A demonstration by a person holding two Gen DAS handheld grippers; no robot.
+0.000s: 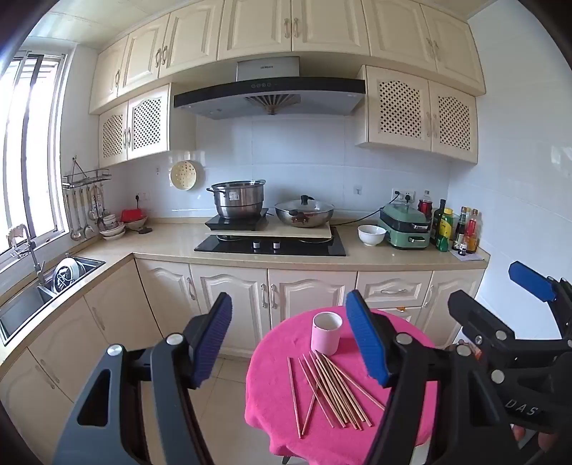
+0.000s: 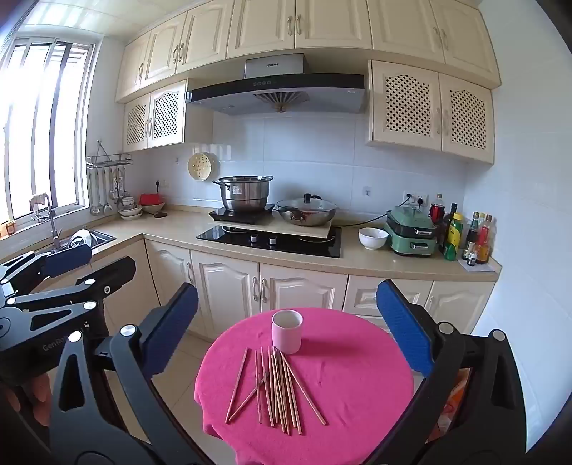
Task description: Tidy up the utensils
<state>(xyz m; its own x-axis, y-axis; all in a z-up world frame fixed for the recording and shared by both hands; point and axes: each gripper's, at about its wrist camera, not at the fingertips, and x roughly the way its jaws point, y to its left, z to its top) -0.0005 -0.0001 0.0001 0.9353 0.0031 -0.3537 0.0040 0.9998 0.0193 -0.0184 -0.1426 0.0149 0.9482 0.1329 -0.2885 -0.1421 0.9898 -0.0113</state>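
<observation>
**Op:** Both sets of jaws stand wide apart, nothing held: left gripper, right gripper, both above the table.

**Obs:** Risks?

**Op:** The chopsticks lie crossed in a loose fan on the pink cloth, just in front of the cup. I'd expect a pinch to drag neighbours, or a nudge to tip the cup. They look like thin wood, though I can't be sure.

Bright daylight from the window far left of the fingers, panes blown out to white. Soft shadow right of the pink cup on the pink tablecloth ahead of the fingers. Glare streaks on the wall tiles. Strong fisheye bend in the cabinets, black vignette corners. Focus sharp at centre, softer on the close fingers.
</observation>
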